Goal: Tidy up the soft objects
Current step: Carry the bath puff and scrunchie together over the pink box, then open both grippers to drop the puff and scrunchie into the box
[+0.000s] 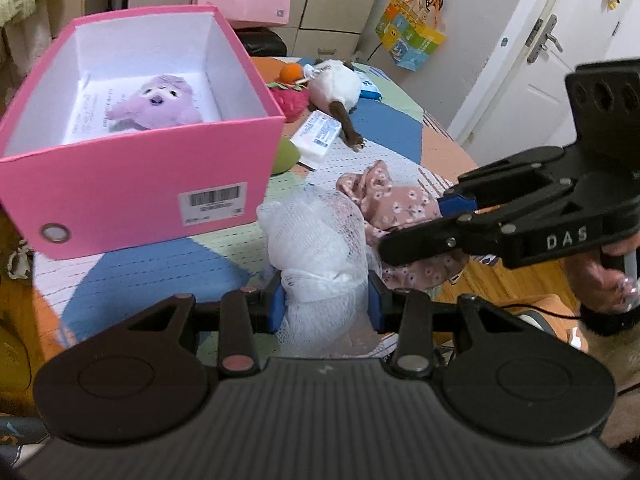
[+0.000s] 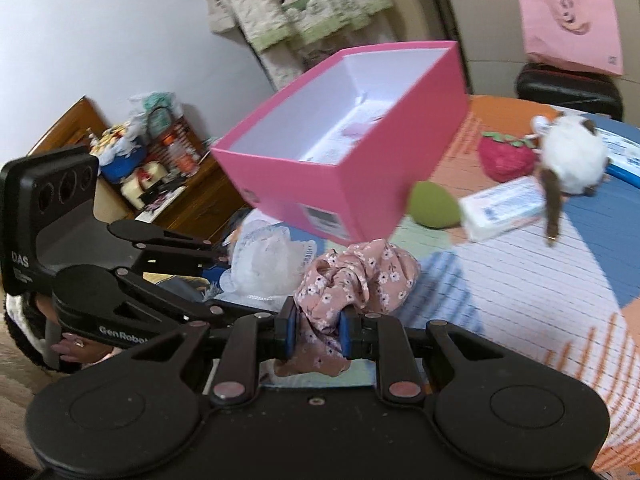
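Note:
My left gripper point(image 1: 326, 304) is shut on a white mesh bath puff point(image 1: 320, 236), held just above the table in front of the pink box point(image 1: 132, 196). My right gripper point(image 2: 317, 332) is shut on a pink floral scrunchie point(image 2: 352, 280), held beside the puff point(image 2: 272, 264); in the left wrist view the scrunchie point(image 1: 400, 204) shows to the right of the puff. The open pink box point(image 2: 320, 184) holds a purple plush toy point(image 1: 158, 102) on white paper.
On the patchwork tablecloth point(image 1: 384, 120) behind the box lie a white and brown plush cat point(image 1: 336, 88), a red strawberry plush point(image 2: 504, 156), a green sponge point(image 2: 434, 204), a tissue pack point(image 2: 504, 208) and an orange ball point(image 1: 290, 72). A white door point(image 1: 532, 72) stands right.

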`<state>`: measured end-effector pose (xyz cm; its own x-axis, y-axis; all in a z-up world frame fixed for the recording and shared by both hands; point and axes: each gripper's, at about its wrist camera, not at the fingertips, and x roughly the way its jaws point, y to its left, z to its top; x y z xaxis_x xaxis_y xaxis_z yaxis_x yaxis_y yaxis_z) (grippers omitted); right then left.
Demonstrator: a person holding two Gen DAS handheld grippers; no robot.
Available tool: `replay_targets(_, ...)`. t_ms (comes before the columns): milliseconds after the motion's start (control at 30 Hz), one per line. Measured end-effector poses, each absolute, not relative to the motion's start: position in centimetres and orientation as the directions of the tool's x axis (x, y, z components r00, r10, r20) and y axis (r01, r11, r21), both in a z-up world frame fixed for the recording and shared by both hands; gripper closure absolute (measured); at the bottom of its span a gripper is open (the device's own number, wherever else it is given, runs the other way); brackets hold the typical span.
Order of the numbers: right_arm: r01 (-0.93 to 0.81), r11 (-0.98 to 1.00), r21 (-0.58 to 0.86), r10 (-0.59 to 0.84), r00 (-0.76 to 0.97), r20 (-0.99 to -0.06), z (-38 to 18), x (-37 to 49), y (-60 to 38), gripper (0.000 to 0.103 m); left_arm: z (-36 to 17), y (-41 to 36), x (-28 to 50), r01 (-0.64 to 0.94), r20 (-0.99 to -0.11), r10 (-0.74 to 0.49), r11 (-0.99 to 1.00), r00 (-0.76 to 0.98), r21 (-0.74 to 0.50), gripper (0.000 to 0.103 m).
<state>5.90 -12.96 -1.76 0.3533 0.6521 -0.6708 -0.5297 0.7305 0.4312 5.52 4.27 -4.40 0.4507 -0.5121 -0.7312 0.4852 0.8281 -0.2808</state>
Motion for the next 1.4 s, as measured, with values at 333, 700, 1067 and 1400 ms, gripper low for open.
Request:
replay_targets(333, -0.624, 0.672, 0.4, 0.702, 0.363, -0.613, 2.8, 6.4, -9.6, 0.079, 0.0, 7.7, 4.3, 0.469, -0.665, -0.506, 0.845, 0.55, -0.255, 0.065)
replay_targets(700, -0.698, 0.651, 0.3, 0.723, 0.449, -0.525, 7.7, 10.8, -6.1, 0.078, 4.1, 9.5, 7.9, 0.444, -0.559, -0.435, 0.886, 0.706, -0.13, 0.065)
replay_targets(1067, -0.653, 0.682, 0.328, 0.704, 0.465, -0.537, 4.8, 22.0, -4.0, 0.078, 2.0, 10.0, 16.6, 0.363, -0.55, -0.281, 0.931, 0.787, 0.044, 0.064)
replay_targets(1400, -0.605, 0.698, 0.384, 0.677, 0.383, -0.628, -0.8, 29.3, -2.3, 0.078, -2.2, 9.6, 21.2, 0.371, -0.698, -0.156, 0.914, 0.699, 0.167, 0.062)
